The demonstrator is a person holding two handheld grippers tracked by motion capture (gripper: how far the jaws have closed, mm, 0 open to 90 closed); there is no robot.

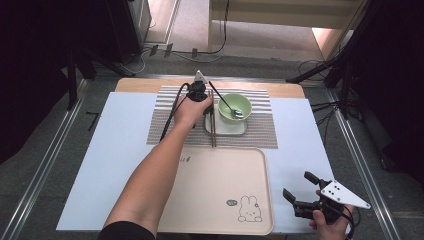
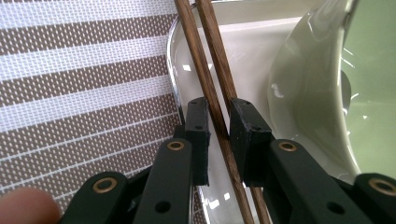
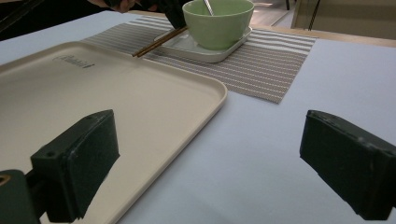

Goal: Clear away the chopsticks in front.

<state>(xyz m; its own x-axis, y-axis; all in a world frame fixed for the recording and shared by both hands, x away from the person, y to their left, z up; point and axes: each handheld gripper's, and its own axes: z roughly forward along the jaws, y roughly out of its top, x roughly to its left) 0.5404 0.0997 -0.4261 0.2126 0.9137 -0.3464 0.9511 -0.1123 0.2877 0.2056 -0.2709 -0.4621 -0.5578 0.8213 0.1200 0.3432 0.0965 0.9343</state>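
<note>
Presently, the left gripper (image 2: 218, 135) has its jaws narrowed on the chopsticks (image 2: 212, 88), which lie across the white plate (image 2: 243, 60) at nine o'clock of the green bowl (image 1: 235, 106). The right gripper (image 1: 299, 189) gapes wide, empty, at three o'clock of the tray (image 1: 220, 172).

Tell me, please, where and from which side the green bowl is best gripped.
Probably by the rim of the green bowl on its right, coming from above with one jaw inside and one outside. The wall is thin and upright there. The spoon leans across the far left, and the chopsticks and left gripper crowd the left.
</note>
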